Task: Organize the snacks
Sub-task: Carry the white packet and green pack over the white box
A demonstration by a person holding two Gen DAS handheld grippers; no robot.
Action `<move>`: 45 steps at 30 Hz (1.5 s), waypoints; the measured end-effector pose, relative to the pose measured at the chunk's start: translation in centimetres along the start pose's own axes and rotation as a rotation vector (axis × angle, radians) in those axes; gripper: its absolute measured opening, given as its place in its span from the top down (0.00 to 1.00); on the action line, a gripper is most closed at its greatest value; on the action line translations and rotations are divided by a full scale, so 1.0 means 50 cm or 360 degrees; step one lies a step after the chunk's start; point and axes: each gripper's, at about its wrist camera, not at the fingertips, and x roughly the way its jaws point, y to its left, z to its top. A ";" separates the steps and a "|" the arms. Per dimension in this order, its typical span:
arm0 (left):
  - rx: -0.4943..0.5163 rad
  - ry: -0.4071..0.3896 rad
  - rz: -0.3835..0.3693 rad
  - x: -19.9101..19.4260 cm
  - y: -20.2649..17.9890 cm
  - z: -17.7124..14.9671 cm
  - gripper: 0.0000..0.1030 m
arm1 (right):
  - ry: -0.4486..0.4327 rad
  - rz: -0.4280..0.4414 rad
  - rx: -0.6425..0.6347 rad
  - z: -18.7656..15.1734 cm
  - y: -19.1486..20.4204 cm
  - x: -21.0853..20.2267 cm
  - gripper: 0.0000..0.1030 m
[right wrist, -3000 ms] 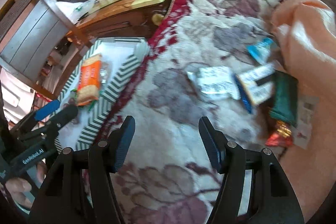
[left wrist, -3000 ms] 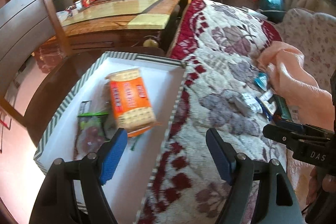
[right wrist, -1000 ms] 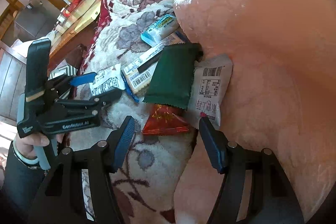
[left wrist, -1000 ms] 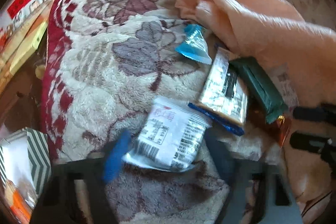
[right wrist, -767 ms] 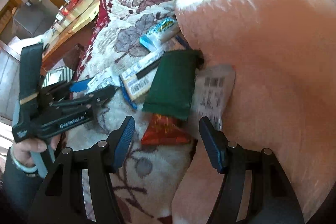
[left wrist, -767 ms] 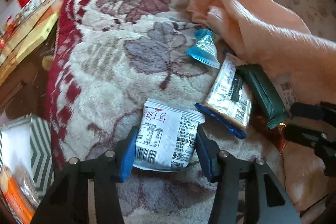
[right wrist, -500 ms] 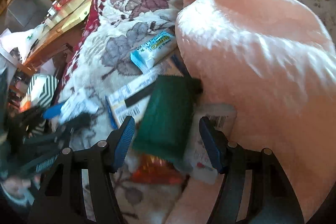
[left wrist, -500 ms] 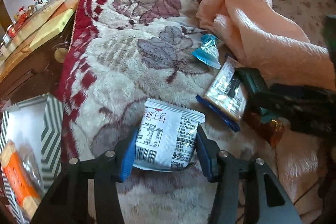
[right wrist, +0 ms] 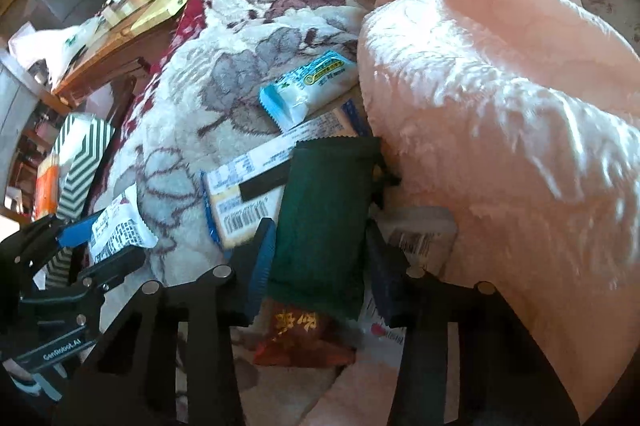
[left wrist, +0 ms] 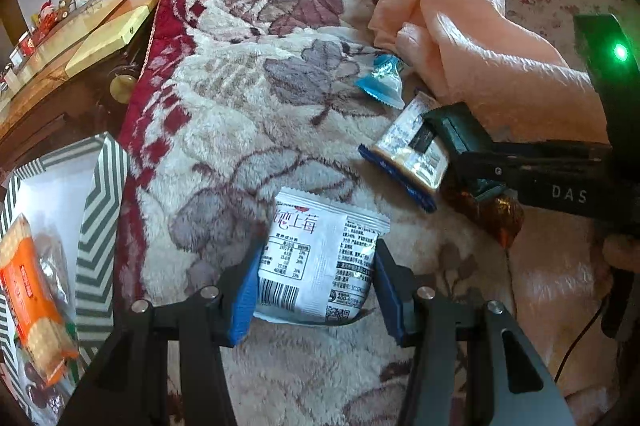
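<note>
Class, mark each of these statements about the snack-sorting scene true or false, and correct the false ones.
1. The left gripper holds a white snack packet. True.
2. The right gripper has just been closing around a dark green packet. True.
3. The striped box is empty. False: an orange cracker pack lies in it.
4. The light blue packet lies inside the box. False: it lies on the floral blanket.

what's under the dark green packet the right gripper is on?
Under the dark green packet: a red-brown wrapper poking out below, a cracker pack edge on its left, a white barcoded packet on its right. Anything further beneath is covered.
</note>
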 end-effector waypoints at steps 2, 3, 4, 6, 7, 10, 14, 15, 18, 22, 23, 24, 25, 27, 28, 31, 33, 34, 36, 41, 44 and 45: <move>-0.0002 0.0000 -0.0005 -0.003 0.000 -0.005 0.47 | 0.0004 -0.0008 0.0010 0.001 -0.001 0.001 0.58; -0.0003 -0.0002 -0.0005 -0.005 0.000 -0.007 0.47 | -0.0012 -0.0036 0.0023 0.003 -0.002 -0.002 0.55; -0.0004 -0.0003 -0.0005 -0.006 0.000 -0.009 0.47 | -0.0019 -0.0056 0.0023 0.004 0.001 -0.003 0.52; -0.0008 -0.0004 -0.0002 -0.008 0.002 -0.010 0.47 | -0.0024 -0.0083 -0.0013 0.007 0.012 -0.006 0.42; -0.0012 -0.0002 0.0000 -0.007 0.003 -0.010 0.47 | -0.0026 -0.0123 -0.0043 0.010 0.019 -0.006 0.40; -0.0024 0.0000 0.0003 -0.005 0.008 -0.009 0.47 | -0.0019 -0.0249 -0.0135 0.019 0.032 -0.001 0.39; -0.0029 0.0009 0.0005 -0.002 0.011 -0.011 0.47 | 0.0029 -0.0200 -0.0125 0.028 0.021 0.014 0.40; -0.0032 0.0014 0.0006 0.001 0.012 -0.012 0.47 | 0.0028 -0.0184 -0.0135 0.029 0.020 0.014 0.48; -0.0038 0.0024 0.0004 0.003 0.011 -0.014 0.47 | 0.0028 -0.0167 -0.0164 0.026 0.024 0.014 0.54; -0.0037 -0.0001 -0.0006 -0.011 0.008 -0.016 0.47 | 0.0010 -0.0113 -0.0136 0.017 0.019 0.002 0.56; -0.0041 -0.0009 -0.0008 -0.016 0.009 -0.016 0.47 | 0.0008 -0.0093 -0.0128 0.014 0.018 -0.001 0.56; -0.0046 -0.0018 -0.0010 -0.021 0.010 -0.016 0.47 | 0.0007 -0.0074 -0.0123 0.010 0.019 -0.006 0.57; -0.0053 -0.0029 -0.0012 -0.027 0.012 -0.017 0.47 | 0.0001 -0.0060 -0.0119 0.005 0.021 -0.011 0.57; -0.0066 -0.0043 -0.0013 -0.036 0.015 -0.020 0.47 | -0.0003 -0.0035 -0.0120 -0.003 0.027 -0.018 0.57; -0.0072 -0.0048 -0.0012 -0.041 0.017 -0.023 0.47 | -0.0005 -0.0025 -0.0123 -0.006 0.031 -0.020 0.57; -0.0085 -0.0051 -0.0003 -0.048 0.023 -0.032 0.47 | 0.0007 -0.0011 -0.0146 -0.018 0.045 -0.022 0.57; -0.0103 -0.0050 0.0002 -0.050 0.030 -0.039 0.47 | 0.0014 0.0000 -0.0153 -0.025 0.051 -0.024 0.57; -0.0114 -0.0048 0.0001 -0.051 0.033 -0.041 0.47 | 0.0026 0.0006 -0.0158 -0.027 0.055 -0.021 0.57; -0.0130 -0.0047 -0.0001 -0.054 0.037 -0.047 0.47 | -0.0002 -0.0027 -0.0160 -0.027 0.057 -0.021 0.57; -0.0129 -0.0051 0.0008 -0.061 0.041 -0.056 0.46 | 0.0088 -0.0096 -0.0235 -0.025 0.072 0.000 0.48; -0.0135 -0.0046 0.0012 -0.062 0.043 -0.059 0.46 | 0.0078 -0.0137 -0.0265 -0.022 0.078 0.011 0.49; -0.0133 -0.0047 0.0014 -0.064 0.043 -0.061 0.46 | 0.0067 -0.0124 -0.0232 -0.020 0.071 0.010 0.54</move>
